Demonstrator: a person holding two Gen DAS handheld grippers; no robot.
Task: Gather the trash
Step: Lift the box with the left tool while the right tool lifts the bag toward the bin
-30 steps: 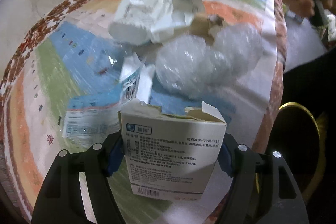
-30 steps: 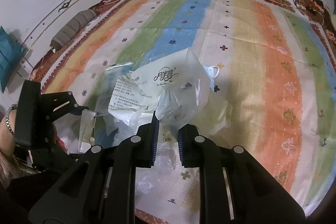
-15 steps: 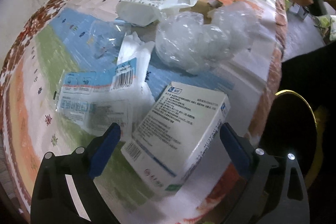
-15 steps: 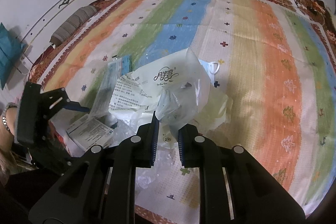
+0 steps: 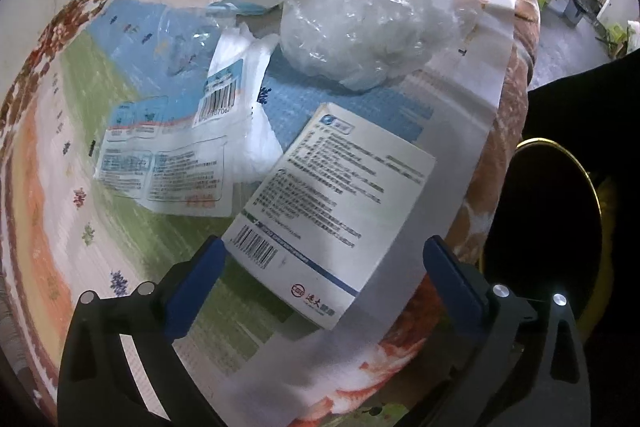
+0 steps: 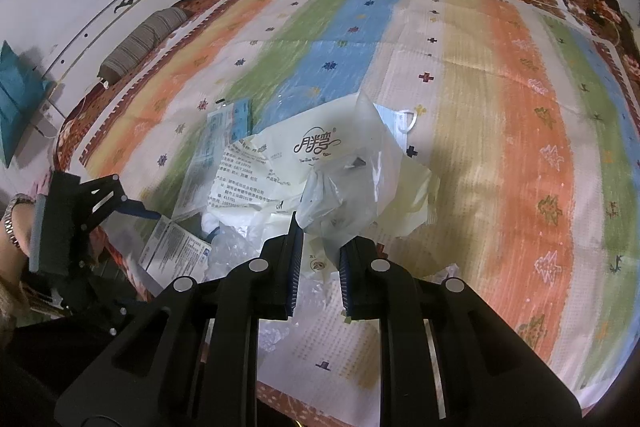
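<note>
Left wrist: box [image 5: 340, 203] flat btwn wide, opening fingers [image 5: 448, 267], untouched; R fingers [image 6: 294, 255] pinch bag [image 6: 344, 195].

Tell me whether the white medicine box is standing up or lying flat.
Lying flat. The box rests printed face up on the striped cloth, between the left gripper, whose opening jaws stand clear of it.

A bedspread [image 6: 500, 75] is showing wide stripes of orange, green, blue and cream dotted with small motifs, inside a brown floral border. At lower centre of the left wrist view, a white box [image 5: 340, 211] is showing black print, a barcode and a blue line. Above it, a clear crinkled plastic wad [image 5: 372, 23] is glinting whitish.
</note>
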